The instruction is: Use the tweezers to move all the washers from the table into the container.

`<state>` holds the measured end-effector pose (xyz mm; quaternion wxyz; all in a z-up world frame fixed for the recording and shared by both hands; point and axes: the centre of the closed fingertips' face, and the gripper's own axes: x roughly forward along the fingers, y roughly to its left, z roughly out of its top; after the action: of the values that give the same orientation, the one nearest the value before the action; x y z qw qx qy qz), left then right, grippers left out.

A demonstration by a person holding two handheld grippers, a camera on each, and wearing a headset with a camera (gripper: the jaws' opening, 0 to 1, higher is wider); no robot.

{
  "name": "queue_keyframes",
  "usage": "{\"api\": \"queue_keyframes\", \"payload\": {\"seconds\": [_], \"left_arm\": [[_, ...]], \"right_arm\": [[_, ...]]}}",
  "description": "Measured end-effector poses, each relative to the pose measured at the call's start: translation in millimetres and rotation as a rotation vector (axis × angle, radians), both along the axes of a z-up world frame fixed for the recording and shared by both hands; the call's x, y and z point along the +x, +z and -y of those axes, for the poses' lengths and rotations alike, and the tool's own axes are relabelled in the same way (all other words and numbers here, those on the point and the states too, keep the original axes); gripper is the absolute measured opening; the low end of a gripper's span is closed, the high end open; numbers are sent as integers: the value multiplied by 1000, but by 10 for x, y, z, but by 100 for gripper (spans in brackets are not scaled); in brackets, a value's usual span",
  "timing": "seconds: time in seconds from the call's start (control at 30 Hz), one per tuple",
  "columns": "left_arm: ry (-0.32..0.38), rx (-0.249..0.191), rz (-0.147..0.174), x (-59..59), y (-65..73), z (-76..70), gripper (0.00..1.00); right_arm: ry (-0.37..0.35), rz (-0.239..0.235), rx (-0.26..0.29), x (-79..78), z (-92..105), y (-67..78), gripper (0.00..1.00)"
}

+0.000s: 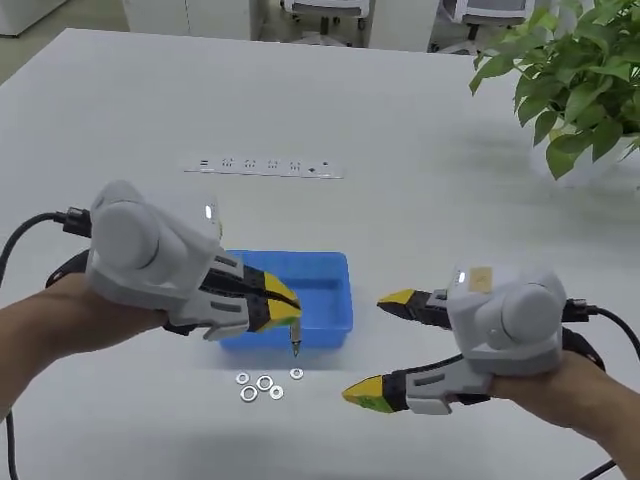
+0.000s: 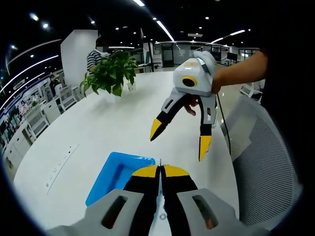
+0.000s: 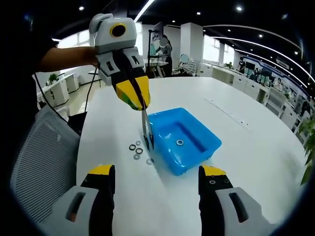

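Far left above the white tabletop [image 1: 400, 120]: one left gripper [image 1: 288, 312], grey-bodied with black jaws tipped yellow, jaws pressed together on one pair of slim metal tweezers [image 1: 295, 340]. In the left gripper view, the same thin tweezers seen as a line rising from between the two closed yellow tips. Tweezers pointing down, the tip hanging just outside the near wall of one shallow blue rectangular plastic container [image 1: 325, 300]; touching the table or not, cannot tell. Beyond the container, well apart from it, one flat white power strip [image 1: 265, 165] lying across the table. Directly in front of the container's near wall, five small flat silver ring washers [image 1: 264, 382] lying on the table: four in a tight cluster, the fifth [image 1: 297, 373] a little to the right, just below the tweezers' tip. Inside the container, seen from the right gripper view, one more washer [image 3: 180, 142] flat on the blue floor, making six counted in all. Right of the container and the washers, one right gripper [image 1: 378, 345] of the same grey, black and yellow build, its two jaws spread wide with nothing between them, tips pointing left toward the container. Far right at the table's back edge, one leafy green potted plant [image 1: 575, 80].
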<state>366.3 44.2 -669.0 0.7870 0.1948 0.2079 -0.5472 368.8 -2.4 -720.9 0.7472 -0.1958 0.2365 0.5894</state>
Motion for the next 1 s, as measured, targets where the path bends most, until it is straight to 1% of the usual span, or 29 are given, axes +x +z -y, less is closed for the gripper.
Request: {"api": "queue_keyframes", "payload": {"seconds": [0.27, 0.53, 0.63, 0.9, 1.0], "left_arm": [[-13, 8, -19, -46, -101, 35, 5], [-20, 11, -28, -69, -151, 77, 5], [-26, 21, -32, -82, -193, 94, 5], [-33, 42, -41, -97, -293, 89, 5], [-32, 44, -40, -82, -312, 80, 5]], "right_arm": [[4, -9, -9, -32, 17, -47, 70], [7, -16, -16, -54, 33, -80, 70], [7, -19, -15, -60, 35, -86, 70], [7, -27, -19, -71, 46, -119, 70], [9, -33, -20, -81, 44, -138, 70]]}}
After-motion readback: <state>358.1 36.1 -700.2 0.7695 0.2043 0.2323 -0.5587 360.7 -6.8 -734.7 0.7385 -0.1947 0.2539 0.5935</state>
